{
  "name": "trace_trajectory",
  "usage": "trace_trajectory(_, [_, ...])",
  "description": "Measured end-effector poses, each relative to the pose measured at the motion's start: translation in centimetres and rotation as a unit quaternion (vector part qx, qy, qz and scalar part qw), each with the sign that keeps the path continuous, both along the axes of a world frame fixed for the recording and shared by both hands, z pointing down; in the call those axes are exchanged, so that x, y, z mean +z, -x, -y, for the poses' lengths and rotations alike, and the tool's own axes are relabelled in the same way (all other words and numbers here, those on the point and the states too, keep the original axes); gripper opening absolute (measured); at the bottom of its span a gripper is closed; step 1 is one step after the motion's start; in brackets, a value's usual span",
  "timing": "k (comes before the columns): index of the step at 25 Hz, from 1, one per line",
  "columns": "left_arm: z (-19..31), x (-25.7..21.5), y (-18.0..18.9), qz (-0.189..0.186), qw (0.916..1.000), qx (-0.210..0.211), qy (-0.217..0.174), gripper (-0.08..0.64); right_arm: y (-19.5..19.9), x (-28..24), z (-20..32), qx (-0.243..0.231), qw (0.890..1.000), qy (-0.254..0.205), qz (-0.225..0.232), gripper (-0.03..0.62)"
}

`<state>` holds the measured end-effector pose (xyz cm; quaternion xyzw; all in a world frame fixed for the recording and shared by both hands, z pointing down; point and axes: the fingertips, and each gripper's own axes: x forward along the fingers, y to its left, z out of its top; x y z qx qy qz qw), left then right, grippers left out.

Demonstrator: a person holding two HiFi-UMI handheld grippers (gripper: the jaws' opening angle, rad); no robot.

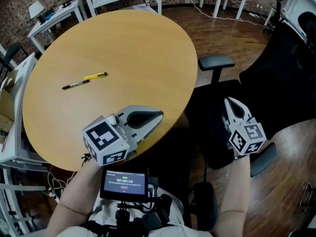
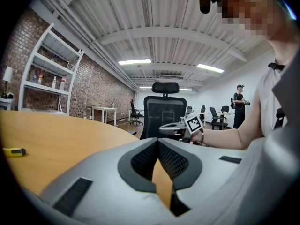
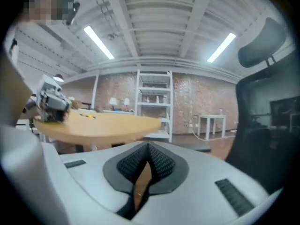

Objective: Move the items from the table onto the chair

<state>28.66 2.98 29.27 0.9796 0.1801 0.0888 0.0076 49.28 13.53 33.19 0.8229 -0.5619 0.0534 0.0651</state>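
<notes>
Chair [image 1: 205, 117] stood off the table's [image 1: 123, 43] right side, right gripper [image 1: 228, 101] above its seat, jaws pressed together on nothing; left gripper [image 1: 159, 117] hovered over the table's near edge, likewise closed. Mid-table lay black pen [image 1: 75, 84] and yellow pen [image 1: 95, 75], both in head view; left gripper view caught the yellow one alone.

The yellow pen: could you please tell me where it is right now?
In the head view the yellow pen lies on the round wooden table, left of centre, right beside the black pen, well beyond the left hand-held gripper.
</notes>
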Motion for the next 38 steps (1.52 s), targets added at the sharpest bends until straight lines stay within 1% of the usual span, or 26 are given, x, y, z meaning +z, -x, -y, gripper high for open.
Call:
trace_trajectory(2, [0.5,0.0,0.8,-0.003,1.0,-0.005,0.0,0.009,4.5,-3.6,2.8,-0.063,0.997,-0.034,-0.007,0.006])
trace_trajectory(4, [1.3,0.1,1.8,-0.004,0.9998,-0.017,-0.001,0.009,8.8,-5.6,5.6,-0.119,0.992,-0.046,-0.018,0.006])
trace_trajectory(6, [2.3,0.0,3.0,-0.004,0.9996,-0.029,-0.002,0.009,12.4,-7.2,8.1,-0.163,0.985,-0.052,-0.019,0.005])
trace_trajectory(11, [6.2,-0.2,7.0,-0.005,0.9978,-0.067,-0.001,0.009,20.1,-10.9,13.6,-0.25,0.965,-0.076,0.005,0.005])
trace_trajectory(17, [10.5,0.2,11.7,-0.004,0.9936,-0.113,-0.003,0.009,27.0,-11.0,18.9,-0.328,0.94,-0.087,0.029,0.005])
trace_trajectory(21, [12.3,0.3,14.1,-0.007,0.9904,-0.138,-0.002,0.009,31.1,-10.4,21.7,-0.368,0.925,-0.085,0.04,0.005])
trace_trajectory(24, [13.2,0.3,15.6,-0.007,0.9879,-0.155,-0.003,0.009,33.2,-10.2,23.1,-0.388,0.917,-0.083,0.046,0.005])
trace_trajectory(32, [16.7,0.3,20.4,-0.006,0.9774,-0.211,0.0,0.009,37.2,-8.0,26.0,-0.417,0.905,-0.051,0.064,0.005])
trace_trajectory(35, [17.6,0.3,21.7,-0.006,0.9741,-0.226,-0.001,0.009,38.5,-7.3,26.9,-0.427,0.901,-0.039,0.069,0.005])
trace_trajectory(38, [18.2,0.4,22.6,-0.006,0.9719,-0.235,0.0,0.009,39.3,-6.7,27.7,-0.431,0.899,-0.027,0.069,0.005])
